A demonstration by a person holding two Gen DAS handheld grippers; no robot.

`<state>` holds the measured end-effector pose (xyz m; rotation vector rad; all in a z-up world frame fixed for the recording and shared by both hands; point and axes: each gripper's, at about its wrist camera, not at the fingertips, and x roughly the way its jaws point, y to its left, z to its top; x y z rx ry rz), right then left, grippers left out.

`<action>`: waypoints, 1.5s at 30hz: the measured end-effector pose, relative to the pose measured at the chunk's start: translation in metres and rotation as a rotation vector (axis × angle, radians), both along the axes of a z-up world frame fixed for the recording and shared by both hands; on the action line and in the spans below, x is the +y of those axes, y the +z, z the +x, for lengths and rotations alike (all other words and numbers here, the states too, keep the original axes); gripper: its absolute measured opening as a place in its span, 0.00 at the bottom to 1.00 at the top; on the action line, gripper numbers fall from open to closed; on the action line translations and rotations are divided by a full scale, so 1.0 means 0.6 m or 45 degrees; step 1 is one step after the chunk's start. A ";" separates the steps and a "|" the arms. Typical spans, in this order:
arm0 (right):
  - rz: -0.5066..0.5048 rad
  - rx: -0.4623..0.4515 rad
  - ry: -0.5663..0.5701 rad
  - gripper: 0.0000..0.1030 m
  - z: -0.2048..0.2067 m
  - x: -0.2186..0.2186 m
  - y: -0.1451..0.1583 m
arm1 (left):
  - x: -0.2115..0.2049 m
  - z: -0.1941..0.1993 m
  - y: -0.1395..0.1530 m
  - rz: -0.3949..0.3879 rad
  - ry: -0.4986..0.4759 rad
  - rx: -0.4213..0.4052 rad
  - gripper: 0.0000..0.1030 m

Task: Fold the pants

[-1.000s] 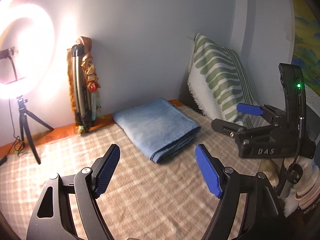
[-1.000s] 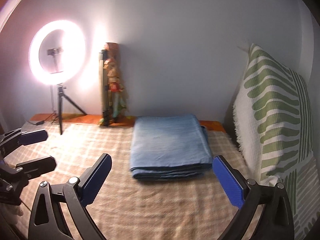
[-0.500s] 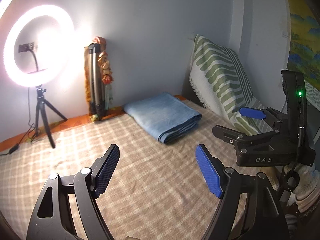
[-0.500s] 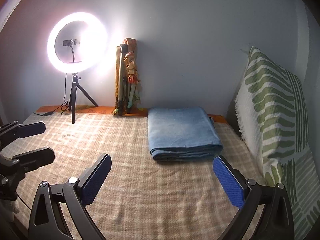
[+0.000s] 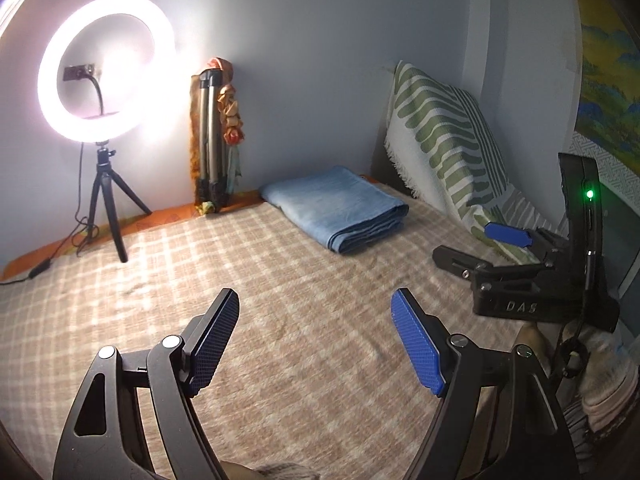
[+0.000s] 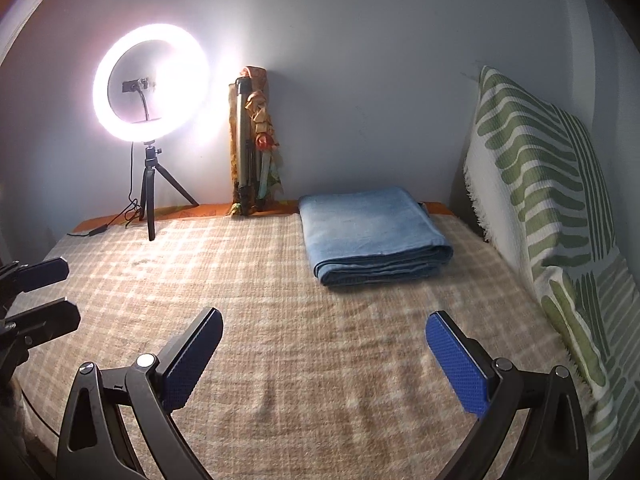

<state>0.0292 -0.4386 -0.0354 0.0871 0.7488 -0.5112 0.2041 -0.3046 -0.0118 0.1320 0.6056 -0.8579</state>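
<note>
between the blue pads of the left gripper (image 5: 314, 338) there is only checked blanket; its jaws stand wide apart and hold nothing. the right gripper (image 6: 324, 354) is the same: jaws spread wide, nothing between them, no cloth touching either pad. in the left wrist view the right gripper (image 5: 508, 248) shows side-on at the right edge, also parted and empty, and in the right wrist view the left one pokes in at the left edge.

beyond the fingers lies a stretch of bare blanket (image 6: 280, 320), and past that, near the far wall, the pants (image 6: 374, 236): a pale blue denim bundle, folded into a neat flat rectangle with layered edges facing the cameras. they lie well apart from both grippers, just beside the green-striped cushion (image 6: 544, 200). a lit ring light (image 6: 151, 82) on a small tripod and a folded stand wrapped in cloth lean at the wall to the left.

over the last second both views have drawn back: the bundle has shrunk and slid further off, and more blanket has come into view ahead of the pads, while the jaws kept their spread. the pants themselves have not shifted. judged from that, the folding looks finished and the hands are retreating from a done job rather than approaching for another crease.
</note>
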 end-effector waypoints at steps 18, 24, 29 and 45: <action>-0.032 0.007 0.004 1.00 0.002 0.021 -0.028 | 0.011 -0.004 -0.038 0.086 0.029 0.010 0.84; -0.034 0.019 -0.003 1.00 0.011 0.019 -0.038 | 0.016 0.002 -0.037 0.087 0.056 0.004 0.86; -0.013 0.033 0.000 1.00 0.018 0.017 -0.049 | 0.014 0.004 -0.040 0.094 0.057 -0.001 0.86; -0.019 0.048 0.004 1.00 0.024 0.024 -0.054 | 0.017 -0.003 -0.042 0.092 0.053 -0.027 0.86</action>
